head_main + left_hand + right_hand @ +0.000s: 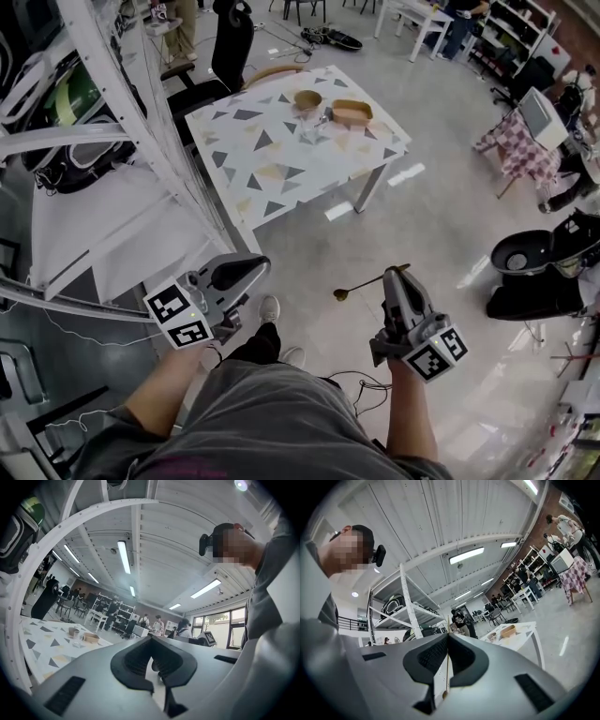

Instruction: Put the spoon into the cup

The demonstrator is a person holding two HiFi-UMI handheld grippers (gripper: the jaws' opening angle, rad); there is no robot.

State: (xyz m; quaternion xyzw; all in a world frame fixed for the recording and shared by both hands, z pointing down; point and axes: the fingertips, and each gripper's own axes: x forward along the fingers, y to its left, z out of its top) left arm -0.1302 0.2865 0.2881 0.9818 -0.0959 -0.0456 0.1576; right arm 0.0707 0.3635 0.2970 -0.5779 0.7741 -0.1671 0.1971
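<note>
My right gripper is shut on the handle of a brown spoon, held level over the floor with its bowl pointing left. In the right gripper view the thin spoon runs between the closed jaws of that gripper. My left gripper is shut and holds nothing; its tips meet. Both are far from the triangle-patterned white table. On it stand a small clear cup, a brown bowl and a wooden box.
A white metal rack rises close on the left. A black chair stands behind the table. At the right are a checked-cloth table and a black machine. People stand at far shelves.
</note>
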